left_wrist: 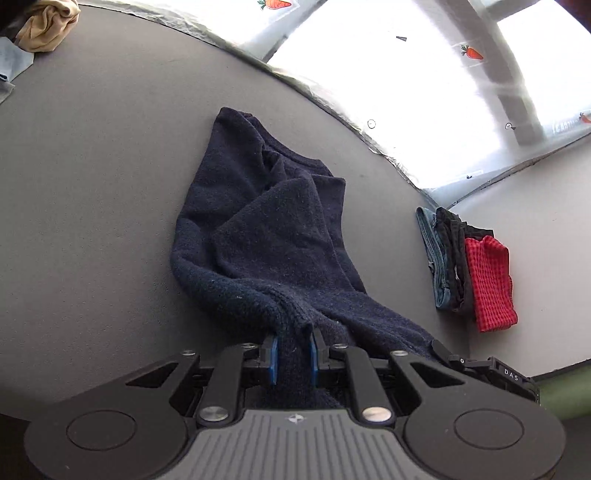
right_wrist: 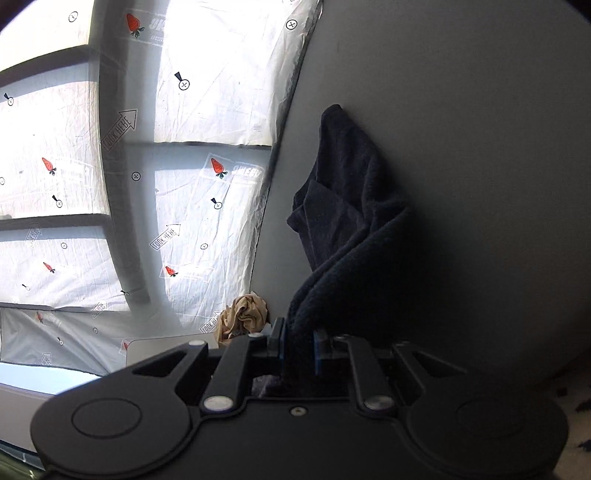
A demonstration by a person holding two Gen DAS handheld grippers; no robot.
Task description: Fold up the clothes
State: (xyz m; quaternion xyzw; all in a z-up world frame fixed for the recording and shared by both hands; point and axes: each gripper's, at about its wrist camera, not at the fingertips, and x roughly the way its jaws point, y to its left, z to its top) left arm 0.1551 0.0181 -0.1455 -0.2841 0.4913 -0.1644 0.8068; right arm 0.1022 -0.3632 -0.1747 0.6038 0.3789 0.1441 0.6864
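I see the grey table (left_wrist: 92, 177) filling most of the left view, with the navy sweater (left_wrist: 258, 236) sprawled across its middle and trailing toward 6 o'clock into my tools. The sweater is half bunched, one layer flopped over another, neckline up near 12 o'clock. At 3 o'clock sits a pile of folded clothes (left_wrist: 469, 266), red piece outermost; a tan crumpled garment (left_wrist: 48, 26) lies at 10 o'clock. My left gripper (left_wrist: 293, 354) is clamped on a knit edge of the sweater, and my right gripper (right_wrist: 299, 349) pinches another part, which rises from it in a taut ridge. To fold well, I judge I should pull both corners apart evenly, lift until the creases drop out, then lay the cloth flat before doubling it
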